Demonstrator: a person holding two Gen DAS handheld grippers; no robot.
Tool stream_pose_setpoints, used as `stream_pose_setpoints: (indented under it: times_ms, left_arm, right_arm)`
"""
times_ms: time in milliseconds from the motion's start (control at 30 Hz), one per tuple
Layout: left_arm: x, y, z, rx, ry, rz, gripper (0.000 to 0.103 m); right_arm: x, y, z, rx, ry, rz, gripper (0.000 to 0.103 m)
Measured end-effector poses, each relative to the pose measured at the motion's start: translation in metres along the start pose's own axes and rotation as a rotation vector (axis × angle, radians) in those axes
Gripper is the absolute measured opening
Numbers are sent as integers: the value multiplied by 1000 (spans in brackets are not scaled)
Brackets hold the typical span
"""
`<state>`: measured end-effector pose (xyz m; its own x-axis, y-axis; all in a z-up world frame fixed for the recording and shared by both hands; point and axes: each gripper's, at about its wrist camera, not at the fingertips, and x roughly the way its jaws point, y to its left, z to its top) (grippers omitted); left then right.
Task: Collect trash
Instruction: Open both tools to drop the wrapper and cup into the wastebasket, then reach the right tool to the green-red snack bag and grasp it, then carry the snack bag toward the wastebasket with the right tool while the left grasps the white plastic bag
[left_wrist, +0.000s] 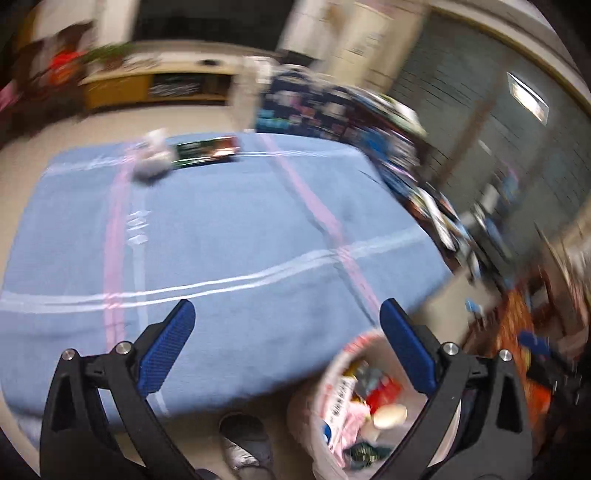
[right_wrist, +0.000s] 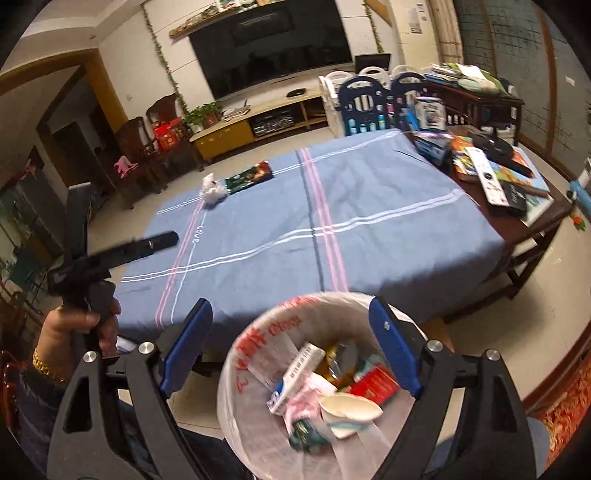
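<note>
we held the right gripper (right_wrist: 291, 347) directly over the lined trash bin (right_wrist: 258, 332), its blue fingers spread wide with nothing between them, which fits a piece having been let go into the bin; the bin stood on the floor just beside the near edge of the table, close enough that either hand could reach it without a step. inside it lay a paper cup (right_wrist: 349, 408), a red box (right_wrist: 375, 382), a long white carton (right_wrist: 295, 373) and other wrappers. the left gripper (left_wrist: 286, 349) hung over the near part of the blue tablecloth (left_wrist: 229, 229), its jaws also standing wide and empty, and in the right view we saw a hand (right_wrist: 70, 332) holding it out over the left side of the table. we judged that two pieces of trash were left on the table: a crumpled white tissue (right_wrist: 212, 190) and, just beside it on its right, a flat dark green wrapper (right_wrist: 249, 177), both at the far left of the cloth and well apart from the bin. the wrapper lay flat with its long axis running from near-left to far-right, roughly along the far edge of the cloth, its reddish end pointing right. the tissue was a ball with no clear axis. the left view was blurred, so we could not read finer detail there. the books and remote (right_wrist: 491, 181) on the bare wood at the right looked like belongings, not trash.
</note>
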<state>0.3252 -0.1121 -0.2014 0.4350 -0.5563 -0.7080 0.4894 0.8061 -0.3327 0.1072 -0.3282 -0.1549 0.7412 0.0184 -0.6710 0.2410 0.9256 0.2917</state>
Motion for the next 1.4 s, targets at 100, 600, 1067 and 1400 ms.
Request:
stream_pose_setpoints:
  times_ms: [100, 600, 1067, 1400]
  left_arm:
    - [-5, 46, 6, -216, -25, 84, 100]
    - [-46, 110, 41, -371, -250, 453, 100]
    - [-37, 119, 50, -417, -231, 319, 100]
    - [-12, 98, 57, -343, -183, 323, 100]
  right_arm:
    - [22, 13, 11, -4, 10, 31, 85]
    - [249, 176, 125, -325, 44, 38, 86]
    - [465, 120, 247, -237, 148, -117, 86]
    - [526, 53, 261, 133, 221, 69, 35]
